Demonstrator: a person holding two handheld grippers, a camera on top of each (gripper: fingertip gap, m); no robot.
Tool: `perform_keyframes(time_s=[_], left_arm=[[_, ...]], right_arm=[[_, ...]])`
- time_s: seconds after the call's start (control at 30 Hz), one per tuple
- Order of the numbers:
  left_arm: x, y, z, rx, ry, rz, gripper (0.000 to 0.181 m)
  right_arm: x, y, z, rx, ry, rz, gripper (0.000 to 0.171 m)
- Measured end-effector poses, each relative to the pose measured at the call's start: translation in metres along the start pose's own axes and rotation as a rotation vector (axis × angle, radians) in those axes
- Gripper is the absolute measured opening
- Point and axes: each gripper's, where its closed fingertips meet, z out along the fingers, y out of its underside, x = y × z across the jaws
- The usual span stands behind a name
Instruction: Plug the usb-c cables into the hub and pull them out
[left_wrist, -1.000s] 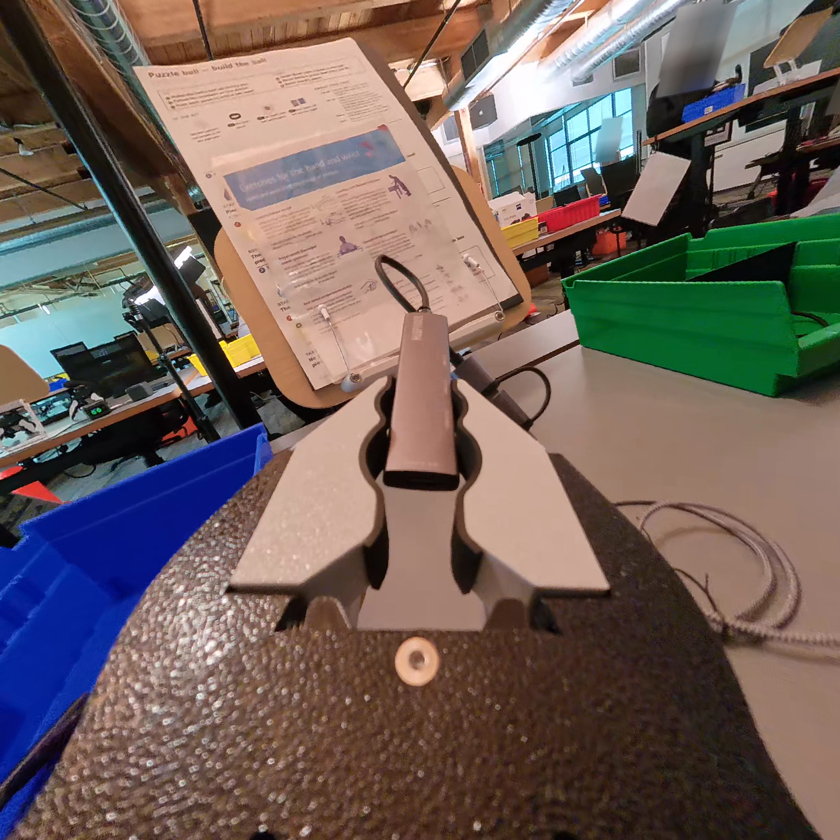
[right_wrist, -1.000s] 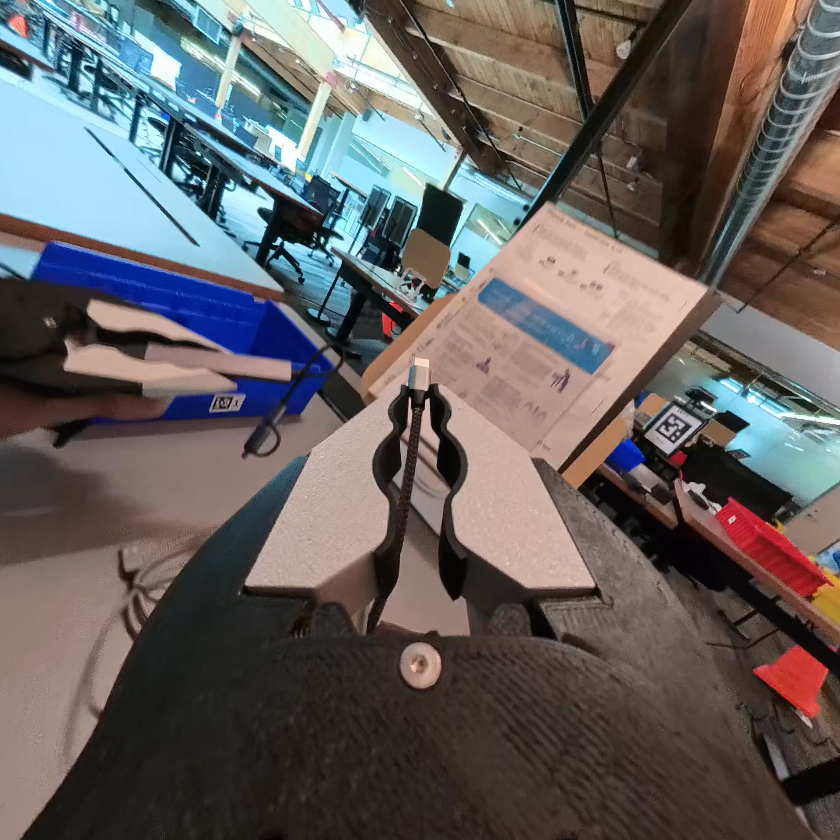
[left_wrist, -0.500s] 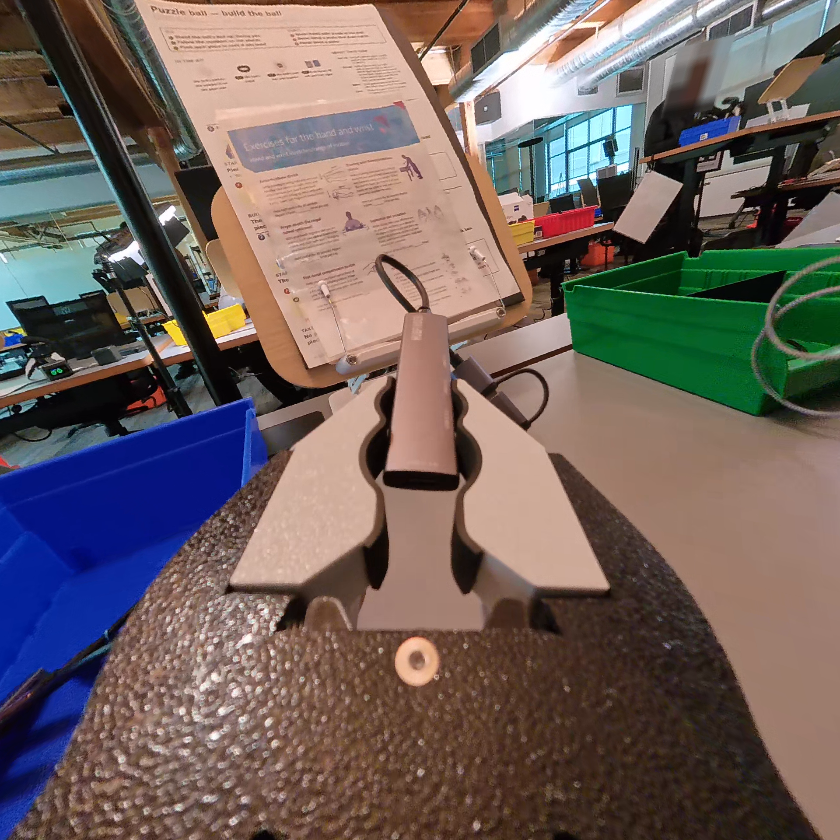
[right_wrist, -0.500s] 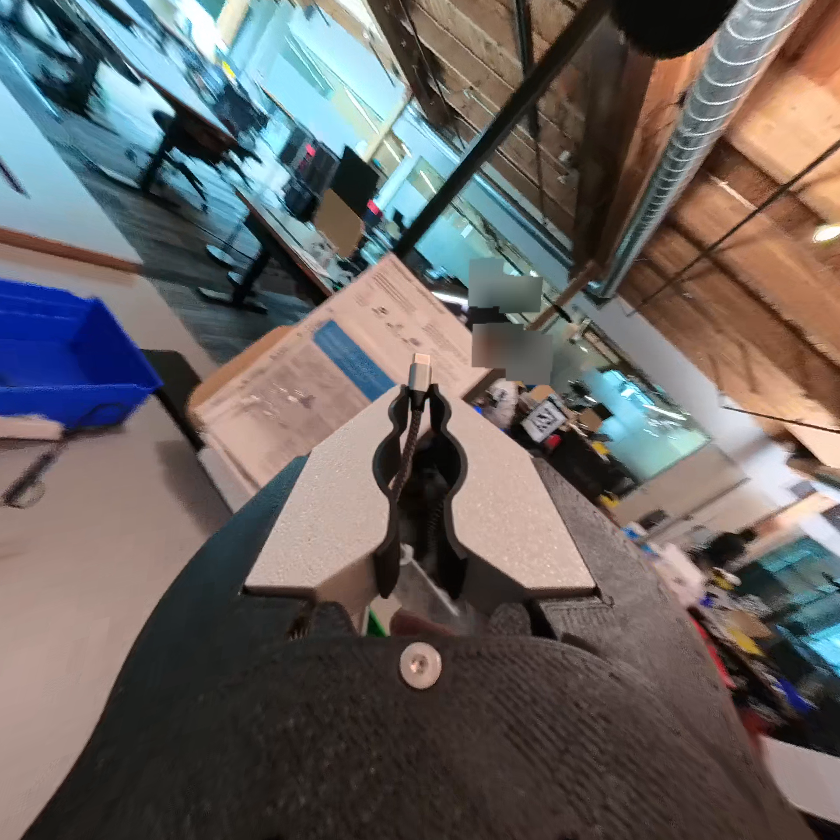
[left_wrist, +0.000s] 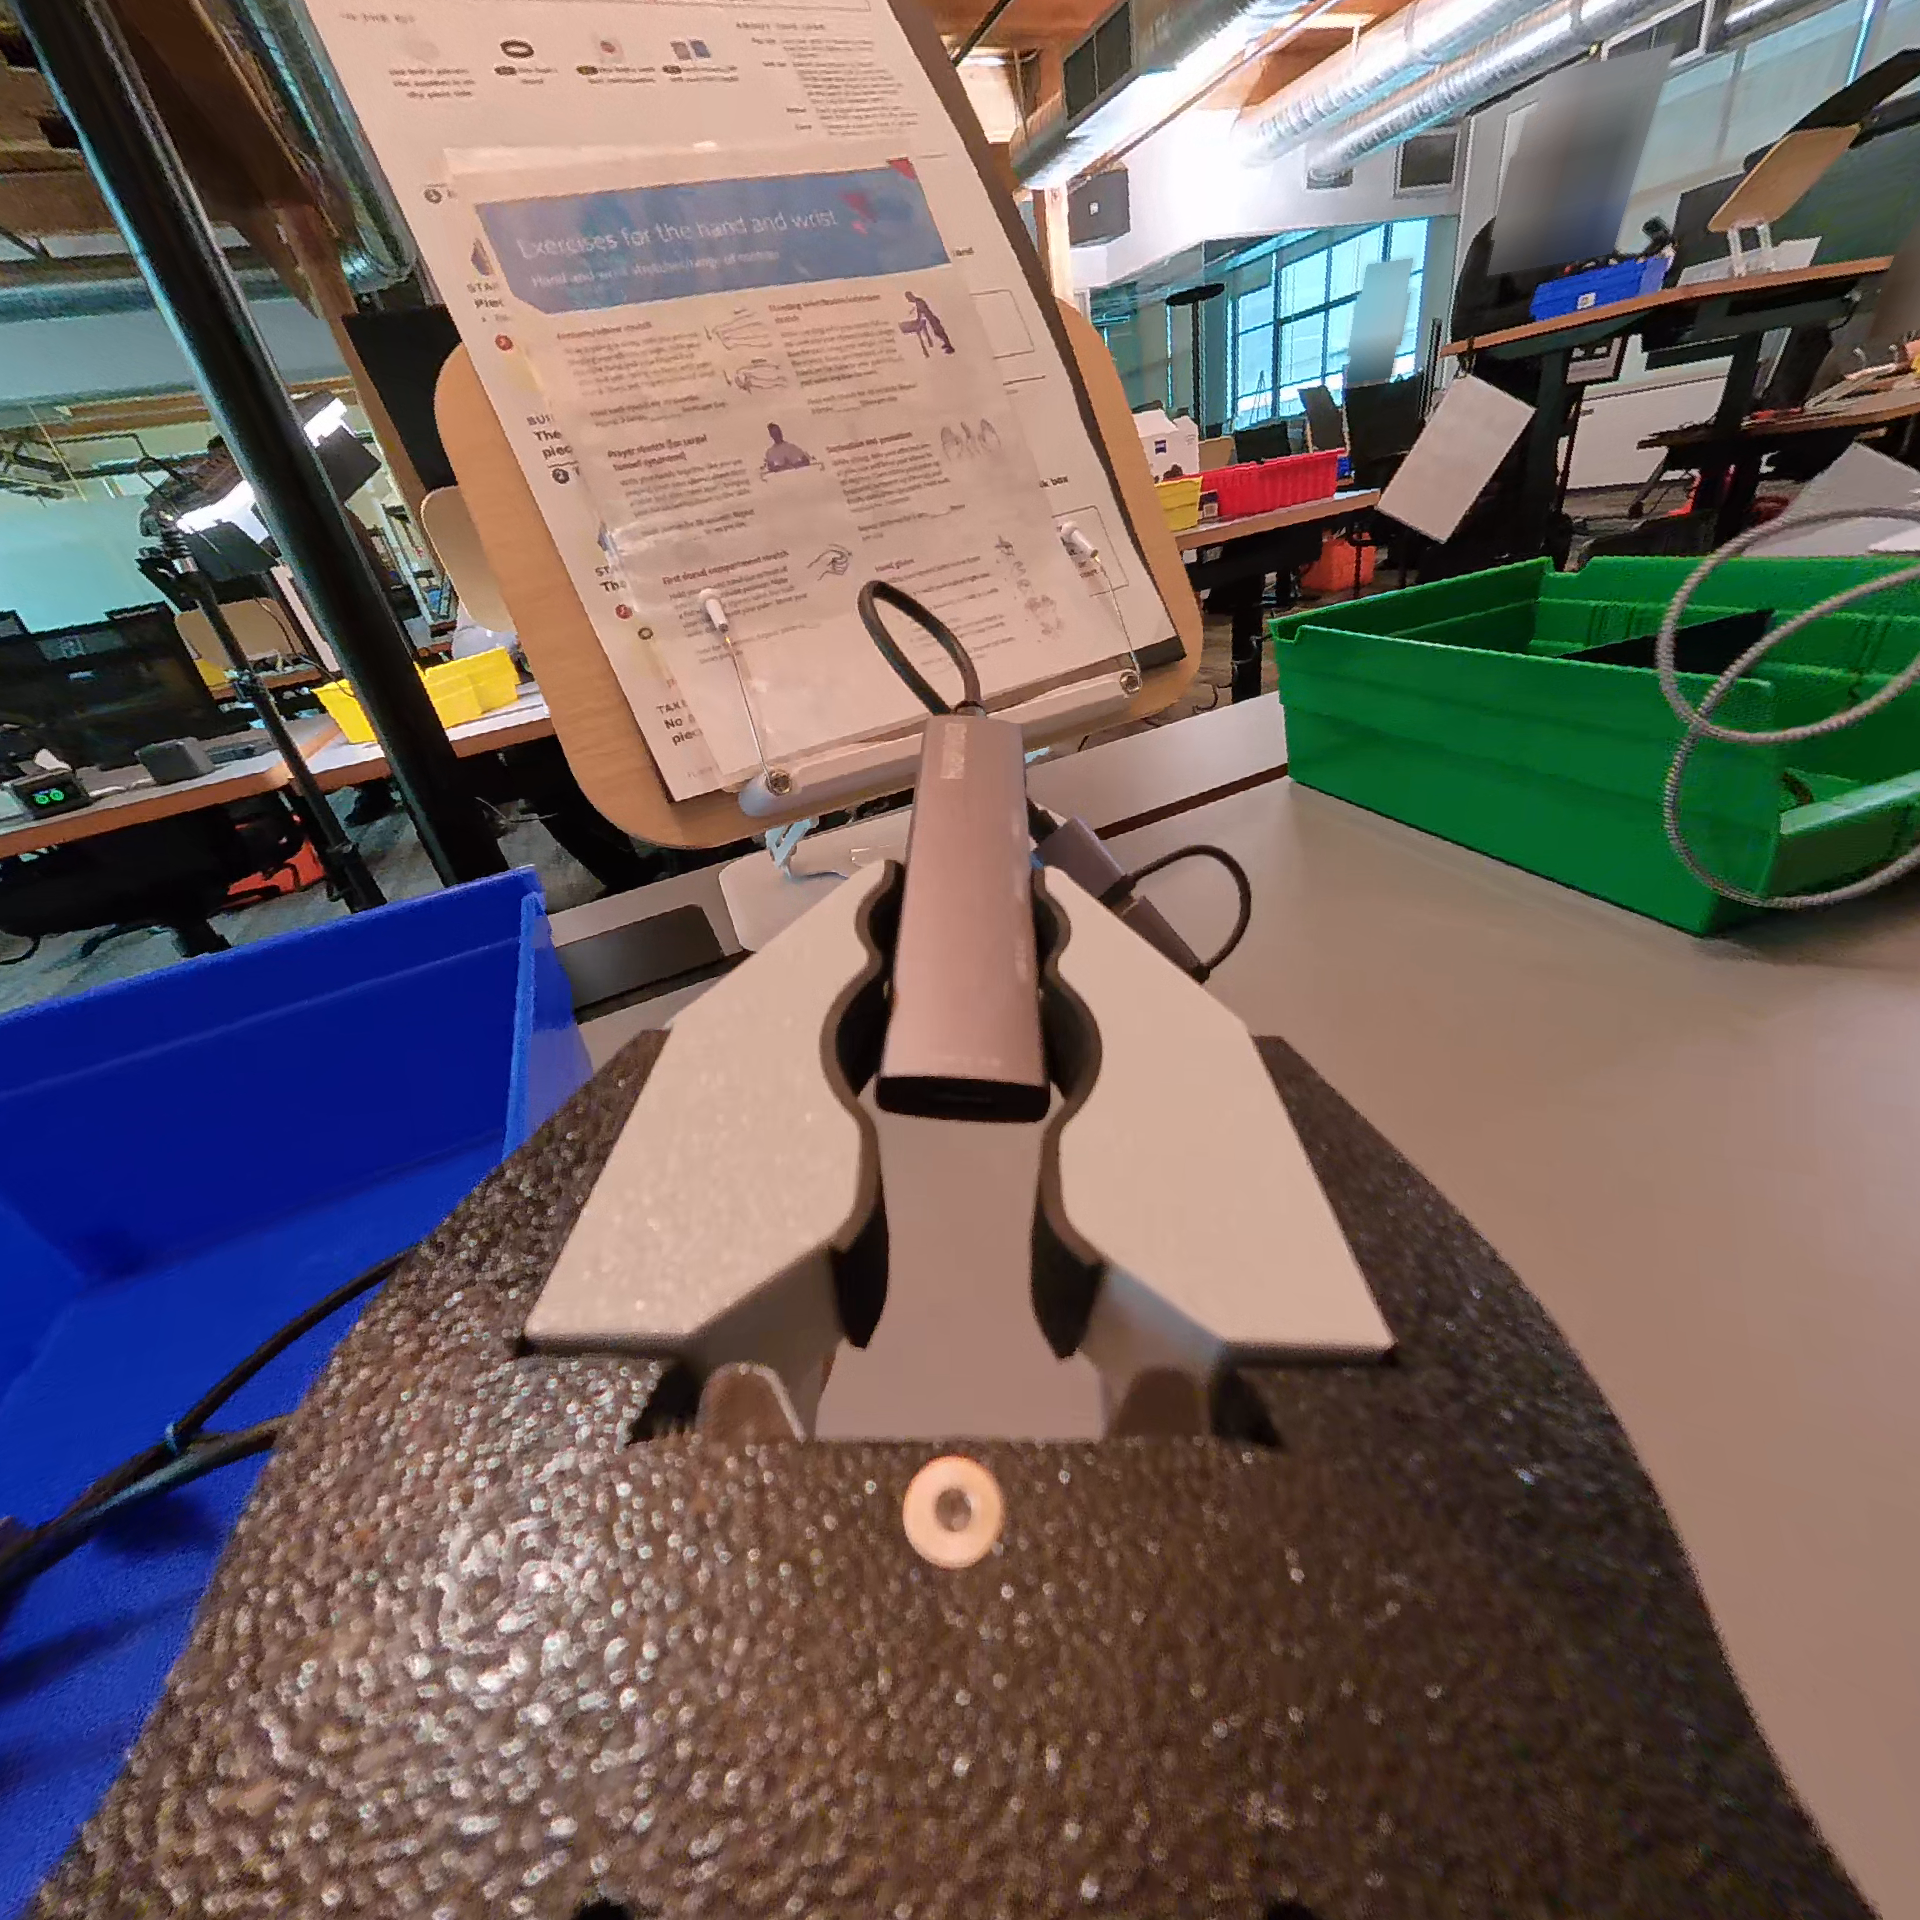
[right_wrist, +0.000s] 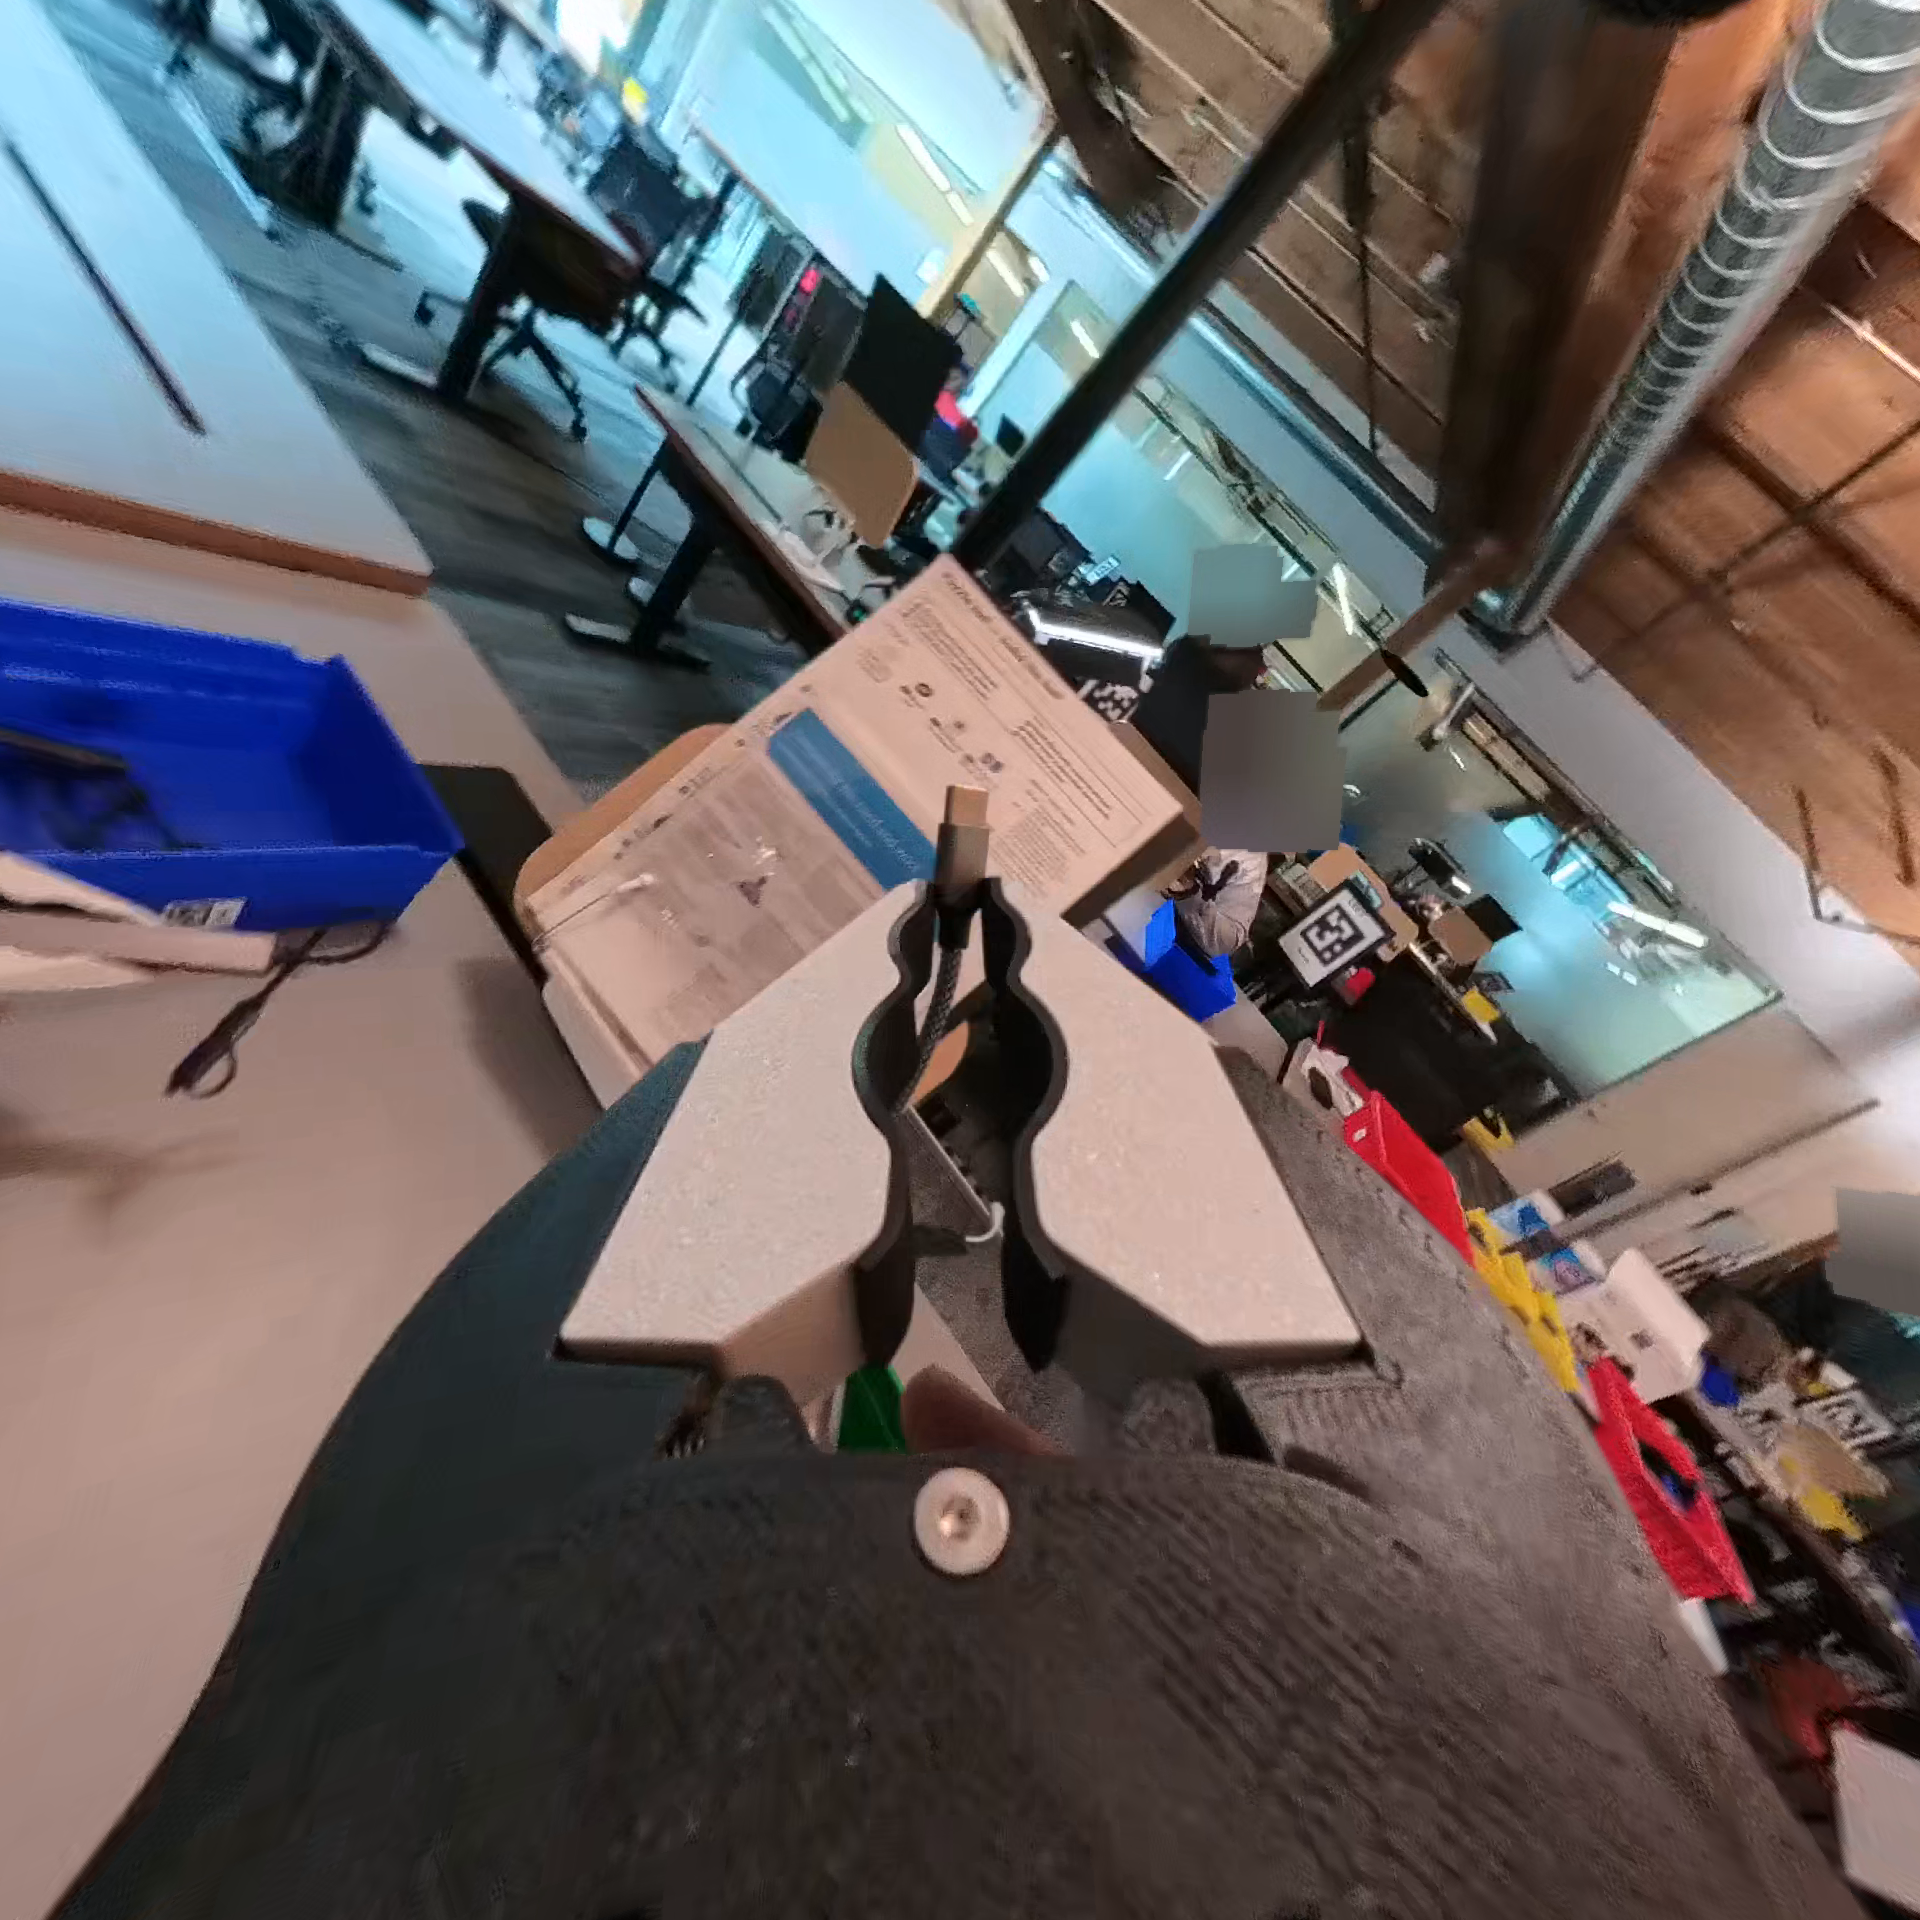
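My left gripper (left_wrist: 961, 883) is shut on a slim grey usb hub (left_wrist: 961, 935) and holds it above the table, pointing forward. The hub's own black cord (left_wrist: 899, 644) loops up from its far end, and its plug (left_wrist: 1127, 904) hangs to the right. My right gripper (right_wrist: 956, 899) is shut on a dark braided usb-c cable (right_wrist: 935, 1018). The cable's silver plug (right_wrist: 961, 826) sticks out past the fingertips into the air. A loop of braided cable (left_wrist: 1704, 727) hangs in the air at the right of the left wrist view.
A blue bin (left_wrist: 260, 1091) stands to the left and a green bin (left_wrist: 1507, 727) at the back right on the grey table (left_wrist: 1558, 1195). A wooden stand with printed sheets (left_wrist: 790, 416) rises just behind the hub. The blue bin (right_wrist: 229, 769) and stand (right_wrist: 831, 831) also show in the right wrist view. Left tips to right tips: about 50 cm.
The braided cable has come up off the table and now hangs in a loop at the right. My right gripper has lifted and swung right. The left gripper has dipped slightly, still holding the hub.
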Motion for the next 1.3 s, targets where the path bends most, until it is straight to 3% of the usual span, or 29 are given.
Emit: perform_keyframes(time_s=[0.07,0.17,0.27,0.5,0.73,1.03,1.3], left_arm=[[0.001,0.000,0.000,0.001,0.008,-0.016,0.022],[0.004,0.003,0.002,-0.010,0.018,-0.014,0.022],[0.008,0.004,0.002,-0.012,0.031,-0.013,0.022],[0.012,0.005,0.003,-0.015,0.051,-0.024,0.022],[0.014,0.008,0.004,-0.024,0.065,-0.034,0.022],[0.014,0.008,0.005,-0.024,0.070,-0.046,0.022],[0.017,0.009,0.006,-0.027,0.083,-0.043,0.022]], right_arm=[[-0.031,-0.011,-0.005,0.001,-0.063,-0.072,0.007],[-0.035,-0.021,-0.013,0.010,-0.053,-0.082,0.007],[-0.007,-0.014,-0.019,-0.039,0.054,-0.131,0.007],[0.058,0.043,-0.011,-0.222,0.243,-0.164,0.008],[0.085,0.042,-0.011,-0.180,0.314,-0.100,0.008],[0.019,0.166,0.021,-0.409,0.082,0.032,0.009],[-0.074,0.315,0.036,-0.746,-0.173,-0.115,0.008]])
